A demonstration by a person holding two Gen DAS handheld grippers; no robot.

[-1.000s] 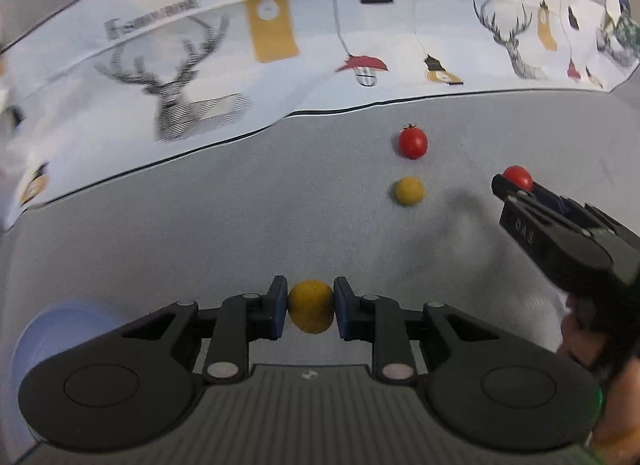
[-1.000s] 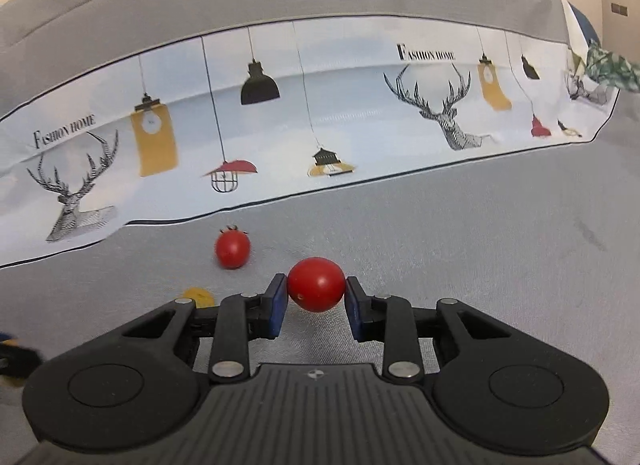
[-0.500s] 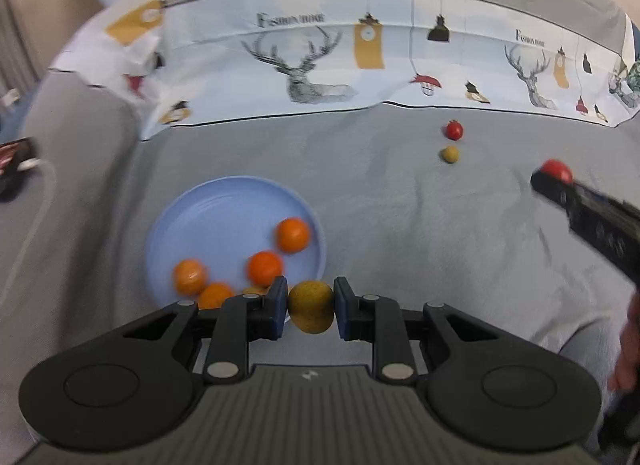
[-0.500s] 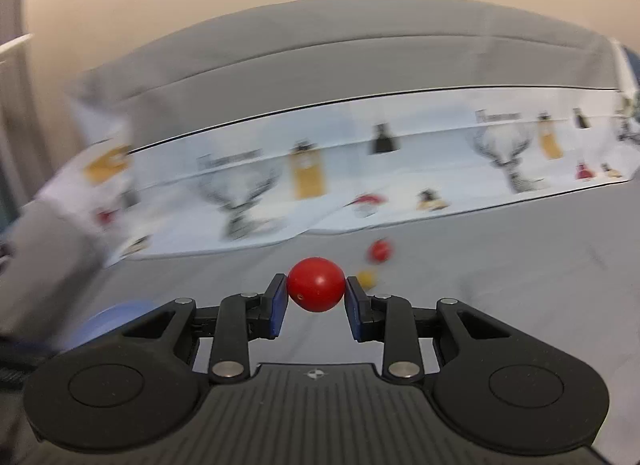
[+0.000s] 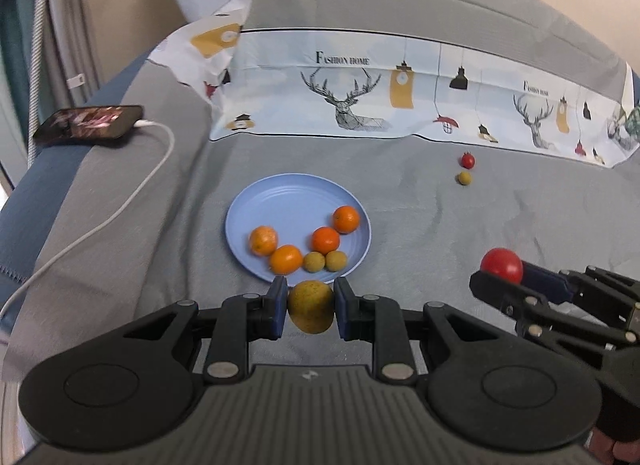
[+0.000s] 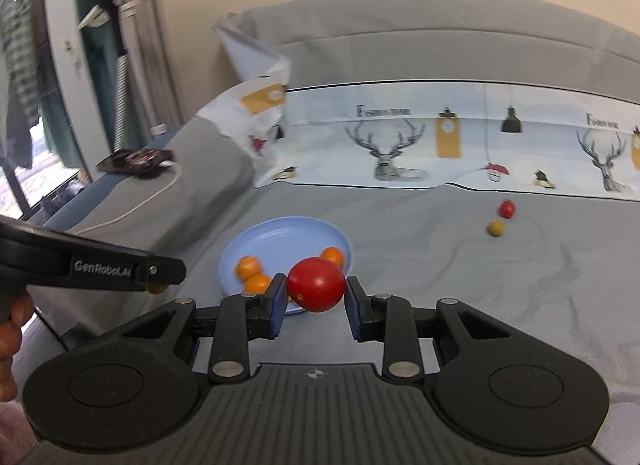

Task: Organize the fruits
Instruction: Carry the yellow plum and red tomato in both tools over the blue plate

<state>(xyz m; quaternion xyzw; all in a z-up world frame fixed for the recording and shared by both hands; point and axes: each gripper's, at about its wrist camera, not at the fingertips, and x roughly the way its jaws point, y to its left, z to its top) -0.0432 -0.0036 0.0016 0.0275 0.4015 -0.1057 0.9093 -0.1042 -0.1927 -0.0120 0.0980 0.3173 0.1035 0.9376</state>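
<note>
My left gripper [image 5: 310, 309] is shut on a yellow fruit [image 5: 311, 311], held just in front of the near rim of the blue plate [image 5: 280, 201]. Several oranges [image 5: 325, 240] and two small yellow fruits [image 5: 335, 261] lie on that plate. My right gripper [image 6: 316, 292] is shut on a red tomato [image 6: 316, 284], to the right of the plate; in the left wrist view this gripper [image 5: 496, 279] shows at the right with the tomato [image 5: 501, 265]. A second red tomato [image 5: 467, 160] and a small yellow fruit [image 5: 464, 178] lie on the grey cover farther back.
A phone [image 5: 90, 123] with a white cable [image 5: 120, 209] rests on the sofa arm at the left. A printed cloth [image 5: 400, 101] lies along the backrest. A person's hand [image 6: 10, 329] holds the left gripper at the left edge of the right wrist view.
Both grippers have swung left and risen, each still holding its fruit. The blue plate with its fruits has come fully into view, and the loose tomato and yellow fruit now lie far off.
</note>
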